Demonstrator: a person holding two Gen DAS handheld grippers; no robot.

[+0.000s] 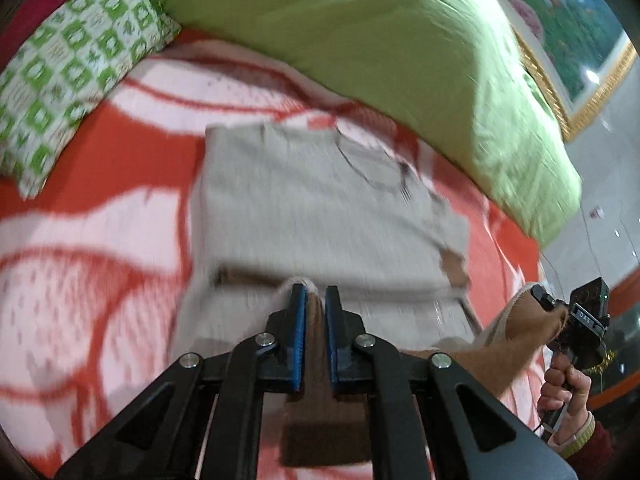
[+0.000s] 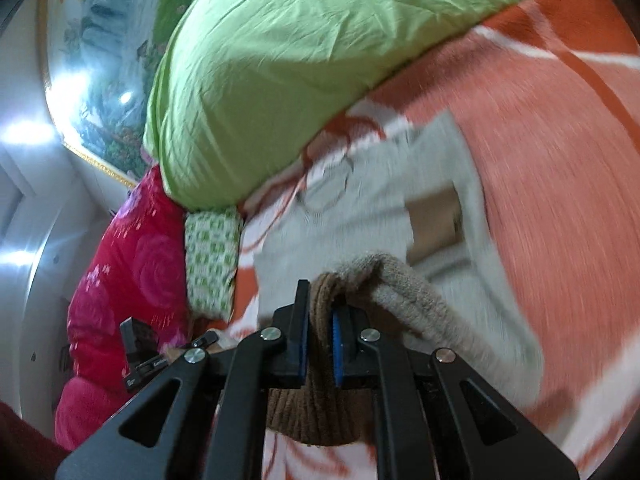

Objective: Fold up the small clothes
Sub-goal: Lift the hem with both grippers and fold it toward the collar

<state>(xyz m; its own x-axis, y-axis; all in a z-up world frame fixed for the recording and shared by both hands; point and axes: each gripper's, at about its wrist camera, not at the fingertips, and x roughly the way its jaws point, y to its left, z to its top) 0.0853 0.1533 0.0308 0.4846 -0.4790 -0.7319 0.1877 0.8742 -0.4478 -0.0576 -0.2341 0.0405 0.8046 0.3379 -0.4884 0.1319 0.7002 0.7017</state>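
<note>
A small beige knit sweater [image 1: 320, 208] with brown trim lies on the orange and white blanket [image 1: 100, 184], neckline at the far side. My left gripper [image 1: 315, 292] is shut on its near brown hem, lifted off the bed. My right gripper [image 2: 320, 300] is shut on the brown hem at the other corner, with beige knit [image 2: 400, 280] draped over its right finger. In the left wrist view the right gripper [image 1: 560, 308] shows at the right edge, holding the cloth. The sweater body [image 2: 360, 216] lies ahead in the right wrist view. Both views are motion-blurred.
A big lime-green duvet [image 1: 380, 40] is piled along the far side of the bed. A green and white patterned pillow [image 1: 76, 68] lies at the far left. A magenta rose blanket [image 2: 132, 280] sits beside it. A framed picture [image 1: 568, 32] hangs on the wall.
</note>
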